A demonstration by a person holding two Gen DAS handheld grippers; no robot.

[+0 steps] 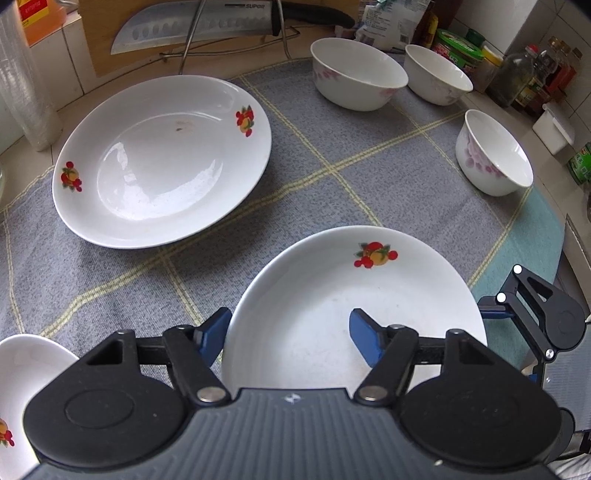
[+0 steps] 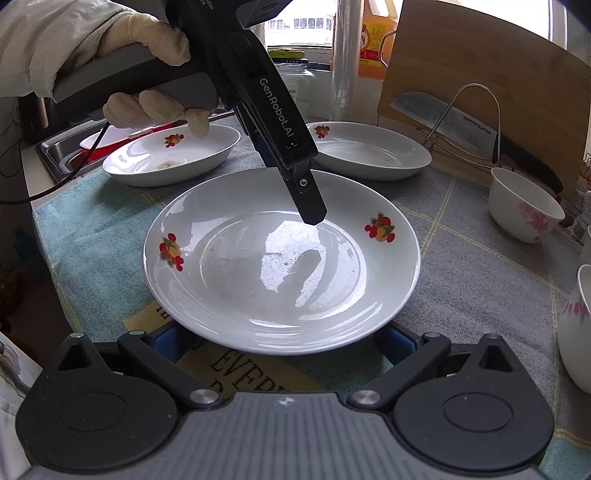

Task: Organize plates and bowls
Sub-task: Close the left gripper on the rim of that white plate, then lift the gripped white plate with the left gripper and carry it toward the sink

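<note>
- Left gripper (image 1: pixel 288 325) (held by a gloved hand (image 2: pixel 147 40)) points steeply down at the near plate (image 1: pixel 332 291).
- Its jaws straddle that plate's rim: one blue pad sits against the outer edge, and the other is over the inner slope.
- I cannot tell whether the pads actually clamp the rim.
- Right gripper (image 2: pixel 282 339) is at the opposite side of the near plate, low and close to the cloth (image 1: pixel 332 166).
- Its jaws stand wide, with both blue pads partly hidden under the rim (clamped or free: cannot tell).
- The near plate is white with red-and-orange fruit prints. It lies on the grey checked cloth between the two grippers, and its underside is not visible.
- A second plate (image 1: pixel 162 162) with the same print lies on the cloth, apart from the near plate.
- A third plate (image 1: pixel 22 373) lies beside the sink, only partly in the left wrist view.
- Three white bowls with pink flowers stand upright and separate at the cloth's far edge: bowl A (image 1: pixel 358 74), bowl B (image 1: pixel 437 74), bowl C (image 1: pixel 493 151).
- A knife (image 1: pixel 207 22) rests on a rack against a wooden board (image 2: pixel 480 55).
</note>
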